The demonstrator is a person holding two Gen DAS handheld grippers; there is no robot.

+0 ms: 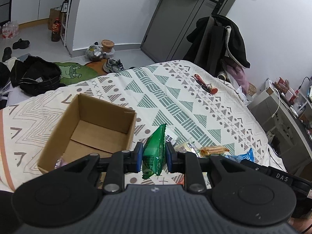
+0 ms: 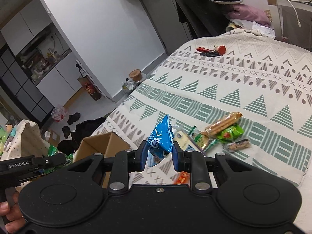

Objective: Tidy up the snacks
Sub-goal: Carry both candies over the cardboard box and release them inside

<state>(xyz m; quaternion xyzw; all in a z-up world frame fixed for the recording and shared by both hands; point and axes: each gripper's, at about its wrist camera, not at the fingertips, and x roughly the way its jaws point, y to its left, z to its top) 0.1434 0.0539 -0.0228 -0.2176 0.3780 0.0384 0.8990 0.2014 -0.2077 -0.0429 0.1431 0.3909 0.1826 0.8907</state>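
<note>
My left gripper (image 1: 153, 156) is shut on a green snack packet (image 1: 155, 150) and holds it just right of an open cardboard box (image 1: 124, 115) on the bed. A small pale wrapped item (image 1: 59, 162) lies in the box's near corner. My right gripper (image 2: 159, 154) is shut on a blue snack packet (image 2: 160, 136), held above the bed, right of the same box (image 2: 101, 144). Loose snacks lie on the blanket: a wafer packet (image 2: 224, 124), a green packet (image 2: 231, 133), a small clear-wrapped bar (image 2: 239, 144) and an orange packet (image 2: 182, 177).
The bed carries a patterned blanket (image 1: 175, 89). Keys with a red tag (image 1: 206, 84) lie at its far side. Clothes, shoes and bags are on the floor (image 1: 39, 74) beyond the bed. A chair with coats (image 1: 218, 39) and a cluttered desk (image 1: 288, 105) stand at the right.
</note>
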